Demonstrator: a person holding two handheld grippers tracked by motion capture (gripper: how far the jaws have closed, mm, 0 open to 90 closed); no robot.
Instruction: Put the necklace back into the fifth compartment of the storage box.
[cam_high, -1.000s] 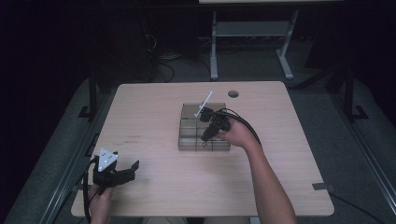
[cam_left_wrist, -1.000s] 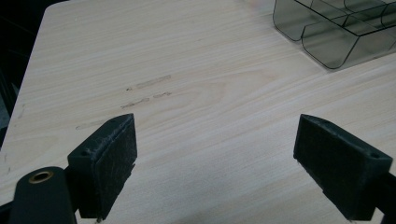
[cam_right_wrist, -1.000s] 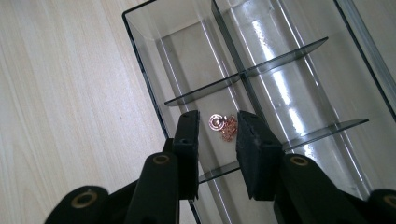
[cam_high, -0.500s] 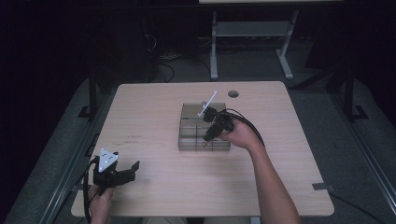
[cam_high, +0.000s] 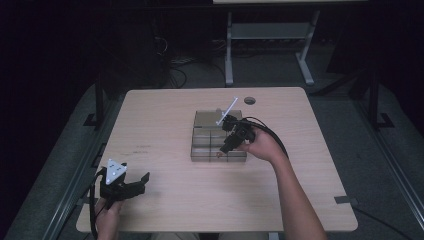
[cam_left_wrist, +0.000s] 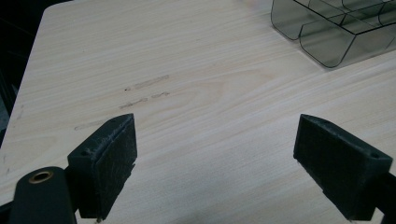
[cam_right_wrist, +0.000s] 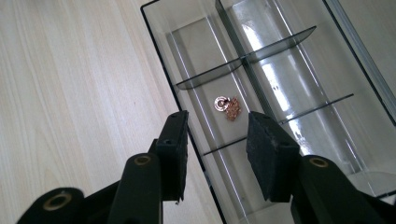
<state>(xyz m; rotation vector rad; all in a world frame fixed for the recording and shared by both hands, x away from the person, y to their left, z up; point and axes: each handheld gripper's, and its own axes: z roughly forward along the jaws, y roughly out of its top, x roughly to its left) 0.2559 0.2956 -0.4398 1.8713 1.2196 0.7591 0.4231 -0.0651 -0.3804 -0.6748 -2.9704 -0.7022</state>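
Table (cam_high: 165, 120) from the high view carries a smoky divided tray (cam_high: 202, 120) at its middle, the right gripper (cam_high: 231, 142) over the tray's near end and the left gripper (cam_high: 131, 189) at the near left corner. Left gripper view: jaws spread wide over bare wood, nothing between them. Right gripper view: jaws parted and empty above a small coppery earring (cam_right_wrist: 227, 106) lying in a tray compartment along the long wall.

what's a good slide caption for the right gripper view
Right gripper, jaws open, poised above a small copper-coloured charm lying in a compartment of the clear divided tray.
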